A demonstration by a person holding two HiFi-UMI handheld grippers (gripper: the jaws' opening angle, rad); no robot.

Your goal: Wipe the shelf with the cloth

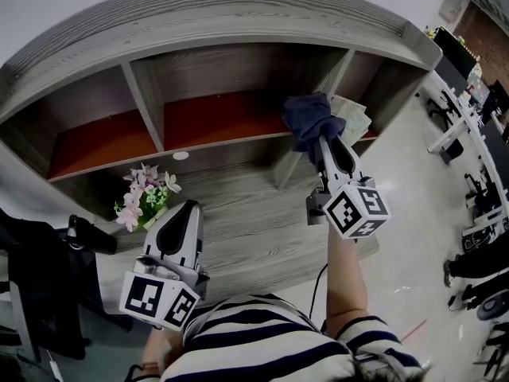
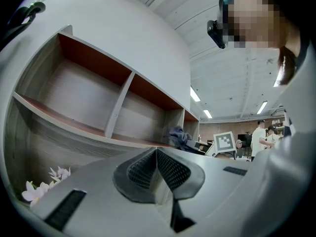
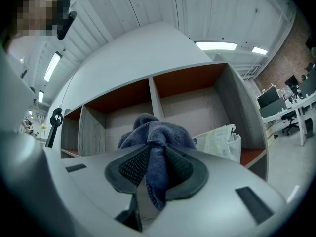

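Cloth [image 1: 312, 118] pinched in right gripper [image 3: 157, 169] fingers, left gripper [image 2: 157, 168] closed, empty

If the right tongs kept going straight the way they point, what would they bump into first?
Probably the shelf's divider, straight behind the cloth that the right tongs grip; the cloth would touch it first. Depth is hard to judge.

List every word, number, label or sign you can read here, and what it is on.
None can be read.
Black-and-white square markers on the left cube and right cube: coded patterns, no letters.
Crumpled white plastic bag in the grey wooden shelf: faint marks, too blurred to read.
Dark blue cloth: no label shows.
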